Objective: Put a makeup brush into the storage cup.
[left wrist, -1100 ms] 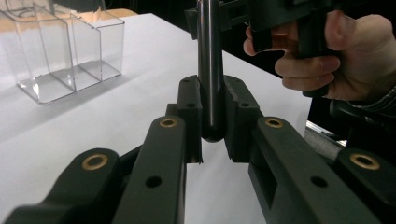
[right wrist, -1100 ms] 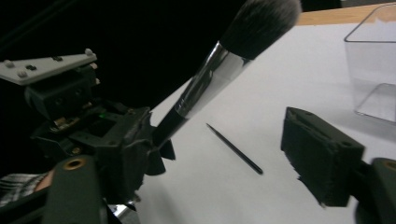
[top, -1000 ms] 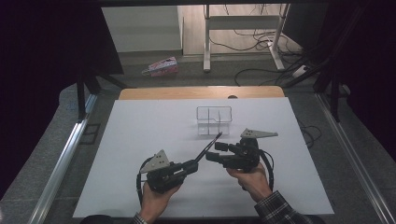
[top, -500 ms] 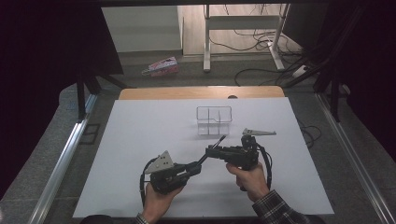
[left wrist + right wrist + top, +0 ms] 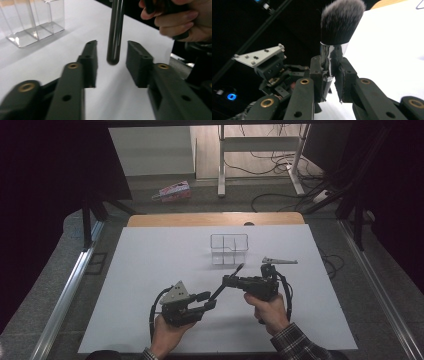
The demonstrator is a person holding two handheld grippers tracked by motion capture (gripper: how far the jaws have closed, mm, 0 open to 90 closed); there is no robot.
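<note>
Pads of the right gripper (image 5: 331, 82) press on the silver ferrule of a makeup brush (image 5: 337, 32), just below its dark, grey-tipped bristles; those jaws have just been closing, with the brush between them. In the high view the right gripper (image 5: 227, 281) points left across the white table (image 5: 150, 270), and the brush (image 5: 227, 282) runs on a slant through its tips, bristle end up towards the clear box (image 5: 229, 249), handle end down towards the left gripper (image 5: 207, 300).

Jaws of the left gripper (image 5: 111, 62) stand apart and have just been opening. The rounded black end of the brush handle (image 5: 115, 32) hangs between them, touching neither pad, with a gap showing on each side. The handle end sits above the white surface, not resting on it.

The person's right hand (image 5: 267, 307) wraps the right gripper's body from below, a plaid sleeve (image 5: 300, 345) behind it; the same hand (image 5: 175, 20) shows at the top right of the left gripper view. The left hand (image 5: 167, 335) holds the left gripper near the table's near edge. Both grippers are close together, tip to tip along the brush.

The clear box, split into compartments, stands upright farther back on the table, near the brush's bristle end but apart from it. Beyond the table, a pink packet (image 5: 172, 191) lies on the floor.
</note>
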